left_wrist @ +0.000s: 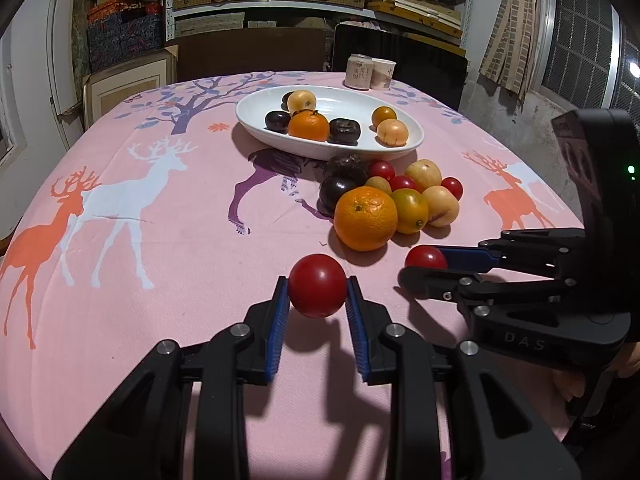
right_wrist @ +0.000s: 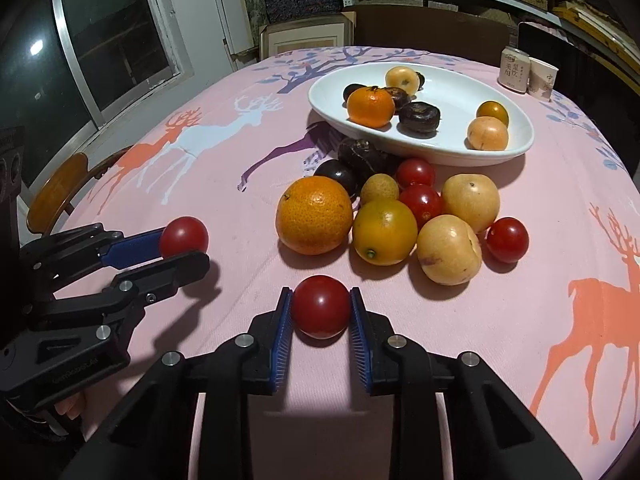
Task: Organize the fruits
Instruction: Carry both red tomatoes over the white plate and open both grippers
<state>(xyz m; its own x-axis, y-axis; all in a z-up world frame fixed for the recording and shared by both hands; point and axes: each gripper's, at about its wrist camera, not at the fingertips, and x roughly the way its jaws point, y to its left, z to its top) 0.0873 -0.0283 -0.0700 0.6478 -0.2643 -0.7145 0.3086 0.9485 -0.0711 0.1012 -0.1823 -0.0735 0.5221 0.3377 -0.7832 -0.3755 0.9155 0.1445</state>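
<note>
Left tool [left_wrist: 318,286] clamped on red tomato [left_wrist: 317,285]; right tool [right_wrist: 320,307] clamped on another tomato [right_wrist: 320,306]. We see white dish [right_wrist: 516,120] near tabletop [right_wrist: 224,184] far edge holding orange [right_wrist: 370,106], dark fruits, yellow fruits.

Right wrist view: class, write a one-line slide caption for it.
Each claw, right and left, grips a red tomato beside loose fruit below the white dish on the pink deer tablecloth.
</note>
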